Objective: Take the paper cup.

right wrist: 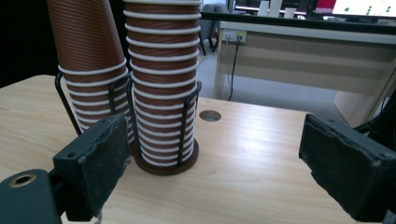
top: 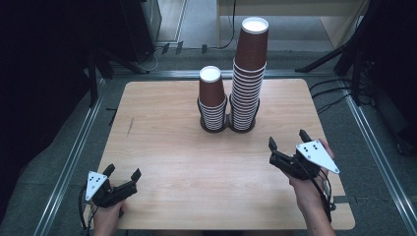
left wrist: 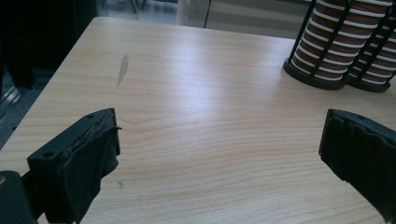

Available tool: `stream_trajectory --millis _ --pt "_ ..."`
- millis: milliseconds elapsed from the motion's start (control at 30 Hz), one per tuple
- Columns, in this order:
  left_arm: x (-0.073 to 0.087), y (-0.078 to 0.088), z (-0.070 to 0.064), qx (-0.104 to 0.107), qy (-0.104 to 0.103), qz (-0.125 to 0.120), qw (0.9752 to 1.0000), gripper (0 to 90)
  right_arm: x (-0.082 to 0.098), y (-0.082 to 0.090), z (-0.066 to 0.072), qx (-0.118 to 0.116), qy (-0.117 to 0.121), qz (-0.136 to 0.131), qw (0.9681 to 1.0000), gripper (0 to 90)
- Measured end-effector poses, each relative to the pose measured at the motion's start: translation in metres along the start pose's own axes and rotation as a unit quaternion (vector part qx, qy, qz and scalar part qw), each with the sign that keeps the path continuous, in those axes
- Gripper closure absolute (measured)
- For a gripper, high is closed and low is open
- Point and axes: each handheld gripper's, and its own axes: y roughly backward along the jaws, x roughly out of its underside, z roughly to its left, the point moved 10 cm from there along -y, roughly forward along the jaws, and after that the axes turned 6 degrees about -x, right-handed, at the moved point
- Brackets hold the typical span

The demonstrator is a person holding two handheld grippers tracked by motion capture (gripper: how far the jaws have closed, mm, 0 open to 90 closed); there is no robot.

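Two upright stacks of brown cups in wire holders: tall stack [top: 249, 73], short stack [top: 212, 101], table [top: 162, 147] far-centre. Right gripper [top: 287, 145] nearer, jaws spread, empty; left gripper [top: 121, 172] likewise.

1. A wooden table [top: 167, 147] carries two stacks of brown paper cups, each in a black wire holder, side by side at the far middle; the short stack [top: 212, 101] stands left of the tall stack [top: 248, 73].
2. The left gripper [top: 122, 171] sits at the near left corner, jaws apart.
3. The right gripper [top: 288, 137] is held near the right edge, jaws apart.
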Motion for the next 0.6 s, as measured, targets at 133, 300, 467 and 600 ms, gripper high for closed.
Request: stream_trajectory --millis 133,300,467,600 --pt "-0.001 0.0 -0.001 0.004 -0.002 -0.002 1.0 0.0 -0.011 -0.006 0.006 -0.002 -0.004 -0.005 1.0 9.0" --pt "-0.001 -0.002 -0.005 0.007 -0.009 0.0 0.9999 0.0 -0.026 -0.014 0.014 -0.016 -0.002 -0.009 0.9998 7.4" --pt "0.0 -0.002 -0.006 0.007 -0.016 0.0 0.9998 0.0 -0.044 -0.023 0.022 -0.025 0.002 -0.02 0.9995 7.2" --pt "-0.001 -0.001 -0.007 0.011 -0.017 -0.002 0.9998 0.0 -0.058 -0.029 0.027 -0.029 0.002 -0.028 0.9992 7.1"
